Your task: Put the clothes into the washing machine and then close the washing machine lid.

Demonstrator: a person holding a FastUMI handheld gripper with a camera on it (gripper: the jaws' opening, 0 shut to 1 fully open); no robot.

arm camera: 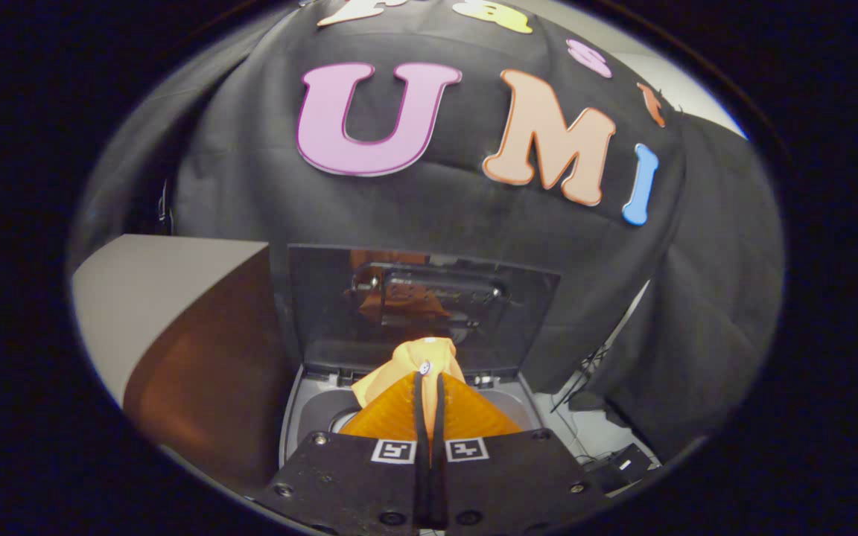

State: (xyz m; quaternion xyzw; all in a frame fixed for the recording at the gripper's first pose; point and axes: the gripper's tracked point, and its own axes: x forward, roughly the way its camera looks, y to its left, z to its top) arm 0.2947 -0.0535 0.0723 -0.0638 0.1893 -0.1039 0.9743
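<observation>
My gripper (430,374) is shut on a yellow-orange garment (415,356), a fold of which bunches up at the fingertips. It hangs above the open top of a grey washing machine (302,406). The machine's dark glass lid (325,298) stands upright behind the opening and mirrors the gripper and the cloth. The drum below is mostly hidden by my fingers and the garment.
A table or cabinet with a pale top and brown side (198,357) stands close to the left of the machine. The black cloth wall hangs behind. Cables and a small black box (626,461) lie on the floor at the right.
</observation>
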